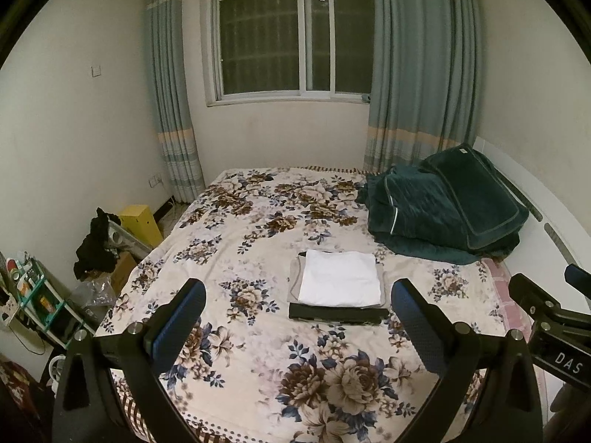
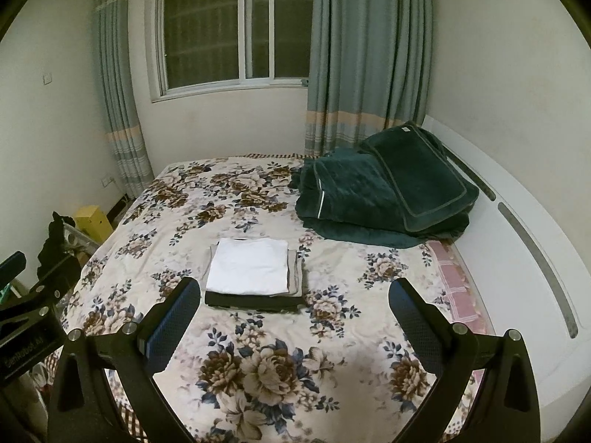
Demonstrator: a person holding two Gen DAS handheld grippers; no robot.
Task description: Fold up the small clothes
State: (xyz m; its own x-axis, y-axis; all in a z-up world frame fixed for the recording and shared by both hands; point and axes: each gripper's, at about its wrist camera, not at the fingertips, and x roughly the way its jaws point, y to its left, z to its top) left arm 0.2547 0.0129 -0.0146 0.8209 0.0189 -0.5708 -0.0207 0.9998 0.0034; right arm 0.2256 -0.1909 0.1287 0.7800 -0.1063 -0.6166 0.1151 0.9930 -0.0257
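Folded clothes point(image 1: 339, 288) stacked, white on grey on black

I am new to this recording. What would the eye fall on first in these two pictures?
First, the stack of folded clothes in the middle of the floral bedspread, white piece on top, black at the bottom. Next, the dark green quilt heaped at the bed's far right. Both grippers, left and right, hover open and empty in front.

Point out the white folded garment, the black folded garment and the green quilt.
white folded garment point(image 1: 340, 277), left wrist view, centre of top face.
black folded garment point(image 1: 336, 314), left wrist view, front edge.
green quilt point(image 2: 354, 192), right wrist view, left fold.
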